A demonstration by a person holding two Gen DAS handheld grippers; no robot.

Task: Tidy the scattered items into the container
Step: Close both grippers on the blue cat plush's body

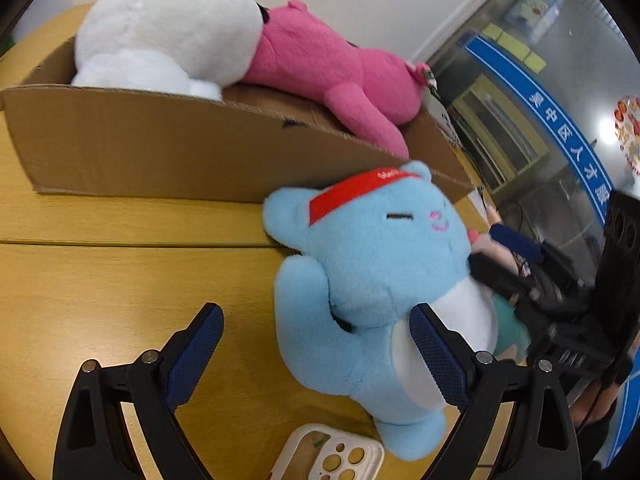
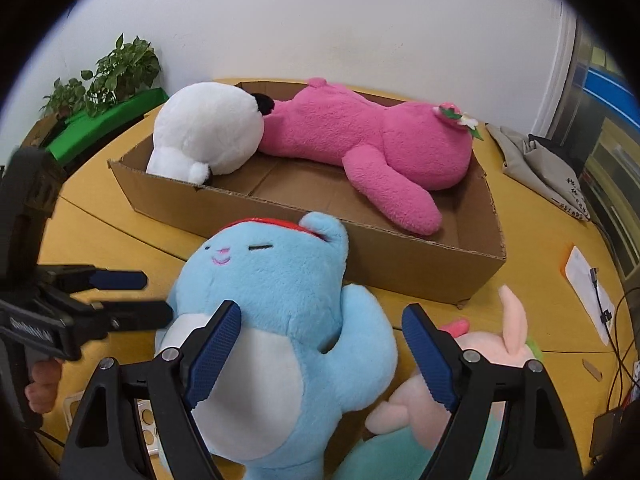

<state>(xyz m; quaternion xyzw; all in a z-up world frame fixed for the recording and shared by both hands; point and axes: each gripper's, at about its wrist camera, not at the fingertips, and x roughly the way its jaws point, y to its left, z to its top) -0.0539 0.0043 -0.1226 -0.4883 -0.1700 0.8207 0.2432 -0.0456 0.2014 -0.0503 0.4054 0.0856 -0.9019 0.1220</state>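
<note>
The cardboard box (image 2: 400, 268) already holds two plush toys, and the blue plush bear (image 2: 280, 320) on the worktop (image 1: 120, 280) just before it, likely light and squashy, sits between both released claws (image 1: 316, 356) (image 2: 320, 352), best pinched at its torso.

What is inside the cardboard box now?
The cardboard box holds a white plush and a pink plush lying side by side. Bare cardboard floor shows in front of them. What lies under the two toys is covered.
</note>
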